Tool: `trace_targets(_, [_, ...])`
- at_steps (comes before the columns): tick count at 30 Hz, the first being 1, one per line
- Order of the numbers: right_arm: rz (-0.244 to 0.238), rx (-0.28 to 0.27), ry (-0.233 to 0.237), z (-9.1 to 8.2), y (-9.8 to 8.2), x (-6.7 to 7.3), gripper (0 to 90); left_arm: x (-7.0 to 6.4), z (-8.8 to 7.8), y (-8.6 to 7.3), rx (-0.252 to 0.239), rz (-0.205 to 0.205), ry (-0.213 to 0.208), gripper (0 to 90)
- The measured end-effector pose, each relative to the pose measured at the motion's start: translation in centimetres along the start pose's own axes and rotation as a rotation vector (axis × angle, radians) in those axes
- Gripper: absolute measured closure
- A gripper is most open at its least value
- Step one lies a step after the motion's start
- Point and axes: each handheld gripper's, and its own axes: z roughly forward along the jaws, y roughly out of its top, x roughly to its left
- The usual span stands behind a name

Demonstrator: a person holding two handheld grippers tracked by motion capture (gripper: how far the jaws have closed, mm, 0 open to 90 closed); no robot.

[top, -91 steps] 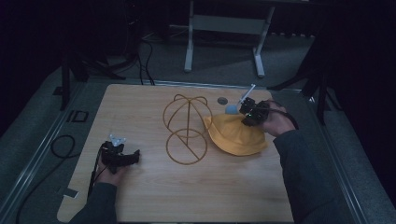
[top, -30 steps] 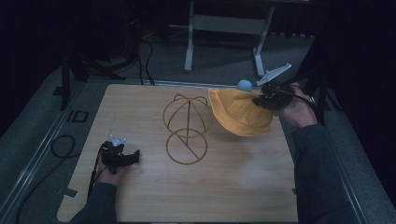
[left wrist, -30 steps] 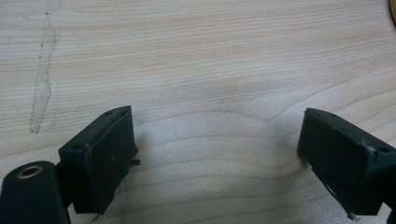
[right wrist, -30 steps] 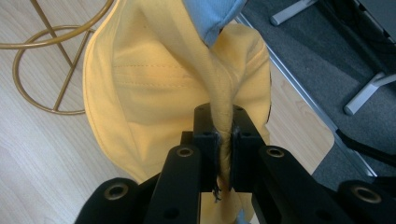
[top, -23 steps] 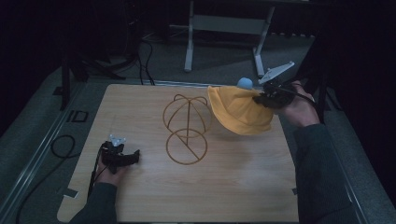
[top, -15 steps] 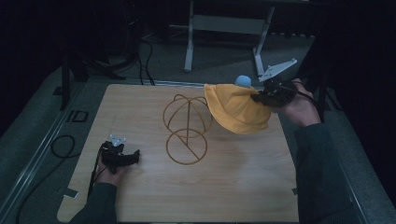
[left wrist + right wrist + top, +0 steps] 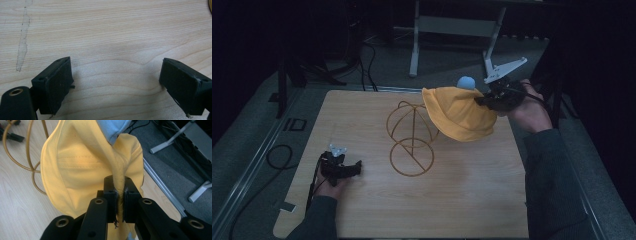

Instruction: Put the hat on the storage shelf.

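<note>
1. High view: the right gripper (image 7: 486, 100) holds a yellow hat (image 7: 458, 114) by its rim, lifted off the wooden table (image 7: 472, 200). The hat hangs just beside the top of a gold wire hat stand (image 7: 411, 135), at the stand's right. A pale blue patch (image 7: 466, 81) shows at the hat's upper edge. The left gripper (image 7: 343, 168) rests low on the table near the front left, well apart from the stand.

2. Left gripper view: its two black jaws stand spread wide over bare wood, nothing between them.

3. Right gripper view: the jaws are pressed together on a folded ridge of the yellow hat (image 7: 82, 165), pinching the cloth; the wire stand (image 7: 32, 157) shows behind at left.
</note>
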Motion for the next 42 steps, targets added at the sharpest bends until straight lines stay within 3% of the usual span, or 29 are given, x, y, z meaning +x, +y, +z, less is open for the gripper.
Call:
trace_targets(21, [-0.052, -0.064, 0.048, -1.3, 2.5, 1.3, 84.1, 0.0, 0.0, 0.0, -0.003, -0.001, 0.001, 11.5])
trace_targets(36, [-0.069, -0.061, 0.076, 0.9, 4.6, 2.3, 84.0, 0.0, 0.0, 0.0, -0.001, -0.001, 0.000, 11.5])
trace_targets(42, [-0.089, -0.054, 0.102, 2.0, 5.9, 3.3, 83.7, 0.0, 0.0, 0.0, 0.000, 0.000, 0.000, 11.5])
